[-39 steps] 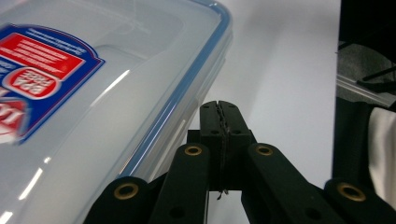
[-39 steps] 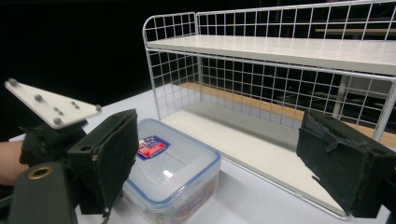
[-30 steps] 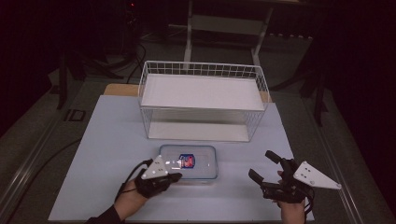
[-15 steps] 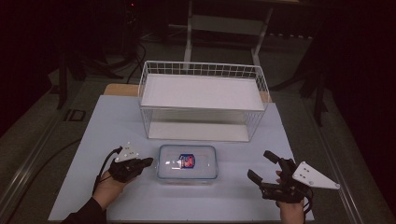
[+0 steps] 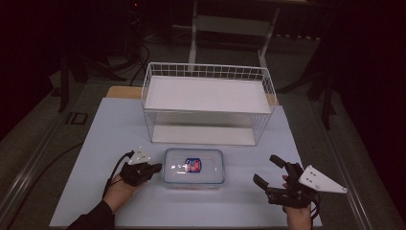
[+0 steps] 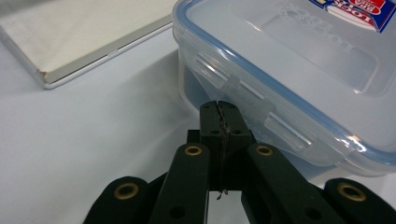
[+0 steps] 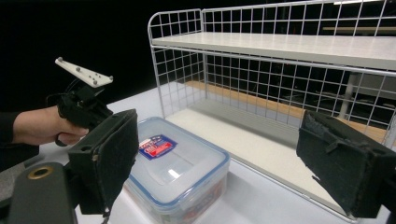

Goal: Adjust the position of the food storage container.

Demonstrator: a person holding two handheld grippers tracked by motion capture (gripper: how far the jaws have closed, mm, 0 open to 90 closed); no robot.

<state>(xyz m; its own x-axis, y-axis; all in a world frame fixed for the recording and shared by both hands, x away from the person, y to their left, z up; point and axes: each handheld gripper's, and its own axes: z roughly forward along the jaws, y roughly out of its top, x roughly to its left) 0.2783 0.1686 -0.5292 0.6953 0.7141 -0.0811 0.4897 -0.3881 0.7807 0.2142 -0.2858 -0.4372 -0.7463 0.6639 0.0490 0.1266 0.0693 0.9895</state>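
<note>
The left gripper (image 6: pixel 219 108) is closed, tips at the box (image 6: pixel 299 70) latch; the right gripper (image 7: pixel 219 163) is held wide apart.

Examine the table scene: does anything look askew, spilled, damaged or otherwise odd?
Nothing stands out. The clear plastic lidded container sits flat and closed on the pale table, square to the upright white wire shelf rack. Nothing is spilled.

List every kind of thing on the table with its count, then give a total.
Wire shelf rack: 1
Clear lidded container: 1
Tongs: 2, left tongs and right tongs
Total: 4
</note>
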